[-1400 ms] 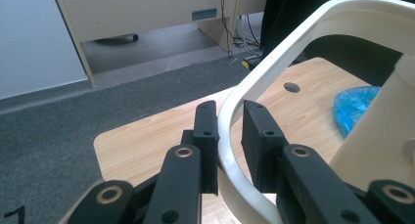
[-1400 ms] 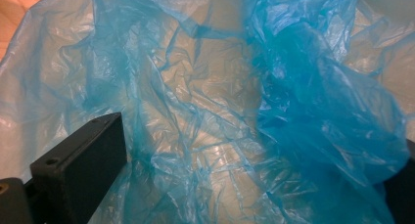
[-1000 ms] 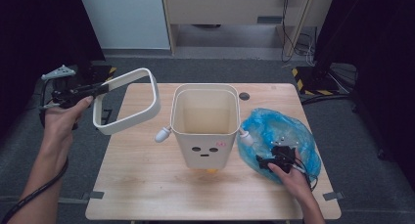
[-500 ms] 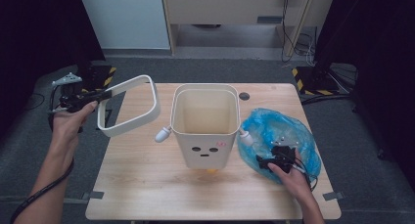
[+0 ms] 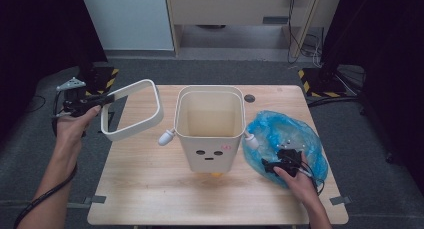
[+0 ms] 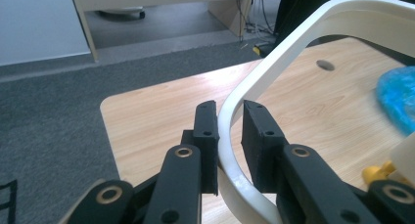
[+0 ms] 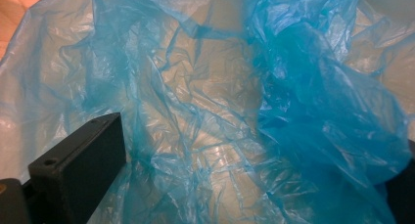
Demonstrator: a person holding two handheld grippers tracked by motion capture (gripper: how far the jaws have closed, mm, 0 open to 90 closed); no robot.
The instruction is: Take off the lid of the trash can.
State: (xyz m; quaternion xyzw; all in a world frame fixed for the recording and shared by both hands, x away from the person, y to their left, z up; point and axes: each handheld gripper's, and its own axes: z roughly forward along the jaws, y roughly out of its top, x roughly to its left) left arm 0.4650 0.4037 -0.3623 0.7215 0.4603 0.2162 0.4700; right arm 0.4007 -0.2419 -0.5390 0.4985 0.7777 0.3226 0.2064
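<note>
1. Slippage threatens left of the bin [image 5: 210, 126]: your left gripper [image 6: 230, 117] pinches only the thin edge of the white ring [image 5: 131, 110], jaws nearly closed on it, so a tilt could twist it free.
2. Right of the bin, your right gripper [image 5: 268, 165] rests low on the blue bag [image 5: 285, 139], jaws wide apart around crumpled film; closing may tear it.

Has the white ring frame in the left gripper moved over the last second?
Yes. The white ring frame, clamped in the left gripper, has sunk lower beside the bin, which stayed put.
</note>
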